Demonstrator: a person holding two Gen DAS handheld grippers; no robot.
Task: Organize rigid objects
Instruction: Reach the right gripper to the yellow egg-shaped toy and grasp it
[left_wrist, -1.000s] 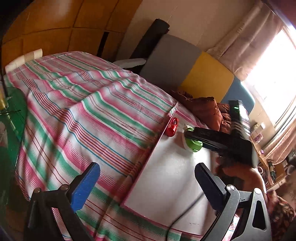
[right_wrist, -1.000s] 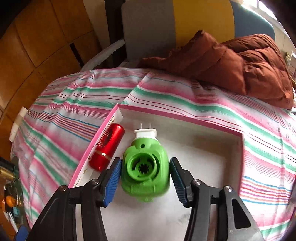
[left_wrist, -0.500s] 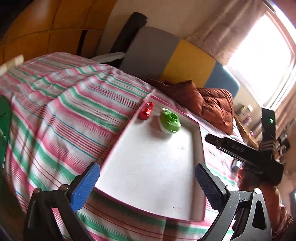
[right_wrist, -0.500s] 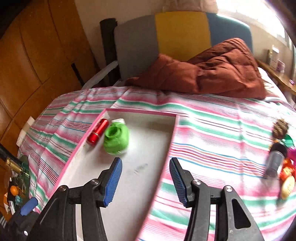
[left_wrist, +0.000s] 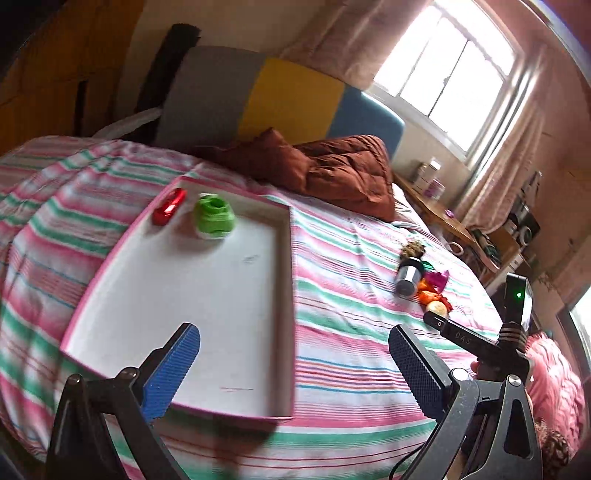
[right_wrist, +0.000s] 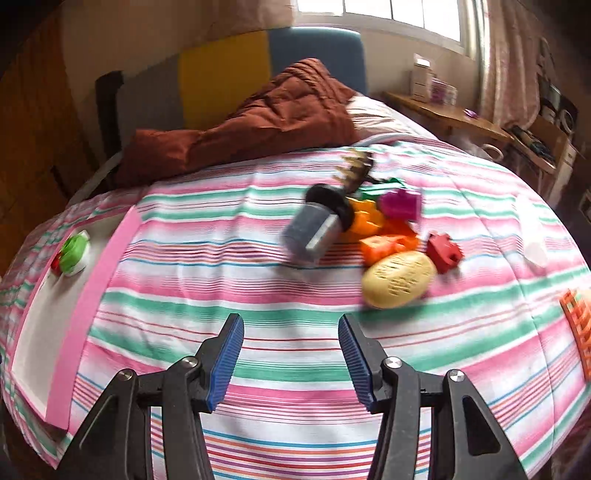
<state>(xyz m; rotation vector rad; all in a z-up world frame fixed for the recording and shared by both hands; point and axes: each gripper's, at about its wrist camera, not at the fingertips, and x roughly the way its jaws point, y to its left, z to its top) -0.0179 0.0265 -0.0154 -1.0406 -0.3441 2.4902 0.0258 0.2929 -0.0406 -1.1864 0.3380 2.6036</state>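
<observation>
A pink-rimmed white tray (left_wrist: 284, 295) lies on the striped bed and holds a red cylinder (left_wrist: 169, 206) and a green plug-like object (left_wrist: 214, 216) at its far end. My left gripper (left_wrist: 293, 369) hangs open over the tray's near right corner, empty. My right gripper (right_wrist: 291, 360) is open and empty above the bedspread, pointing at a heap of small things: a silver-grey can with a black cap (right_wrist: 316, 229), a yellow oval (right_wrist: 399, 278), orange pieces (right_wrist: 384, 243), a red block (right_wrist: 445, 253), a magenta piece (right_wrist: 400, 205) and a spiky gold-brown thing (right_wrist: 354, 168). The tray (right_wrist: 92, 295) lies at its left.
A brown quilt (left_wrist: 332, 173) is bunched at the head of the bed before a grey, yellow and blue headboard (left_wrist: 291, 101). A wooden bedside table (right_wrist: 450, 118) with jars stands at the right. An orange grid-like object (right_wrist: 580, 332) lies at the bed's right edge.
The right gripper has let go of the green object in the tray and swung right to face the heap. The left gripper has also swung right, bringing the heap into view.
</observation>
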